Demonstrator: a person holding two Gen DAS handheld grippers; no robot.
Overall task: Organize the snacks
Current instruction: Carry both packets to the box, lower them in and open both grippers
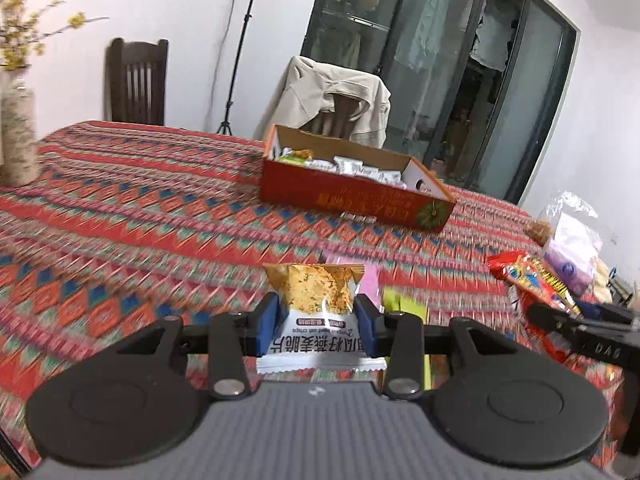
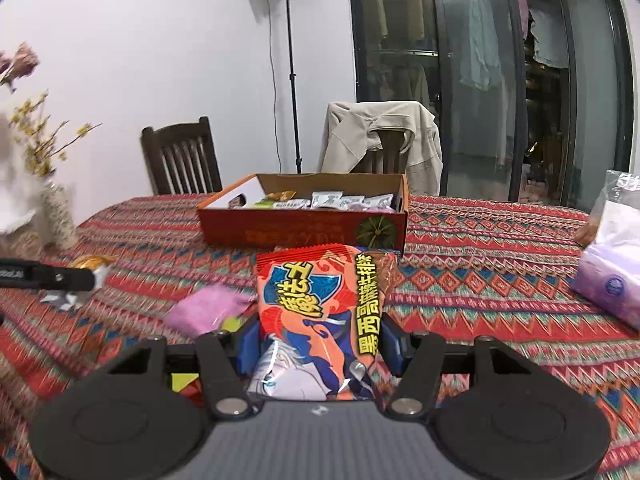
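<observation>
1. Furthest left, the left gripper [image 1: 316, 320] is clenched on a small oat crisp packet [image 1: 314, 300], its blue pads pressing the packet's sides. The packet is held clear of the bench [image 1: 140, 220], so this one looks picked but not yet stowed.
2. Just right of it, a pink packet [image 2: 208, 306] and a yellow-green packet [image 1: 400, 300] lie loose on the patterned cloth, near both grippers. They are still to be collected.
3. The right gripper [image 2: 320, 344] is grasping a large red snack bag [image 2: 324, 312] by its lower half, the bag standing up between the pads. It too is lifted and waiting to go in.
4. Ahead of both grippers, toward the far side of the bench, sits the open red cardboard box [image 2: 300, 234]. Several white wrapped snacks [image 2: 344, 201] and a few coloured ones already lie inside, so part of the sorting appears done.
5. At the right edge a plastic-wrapped tissue pack [image 2: 612, 264] lies on the bench; it seems not to be a snack.
6. My judgement: the task is midway, with two packets in hand to deliver and at least two left on the cloth.
</observation>
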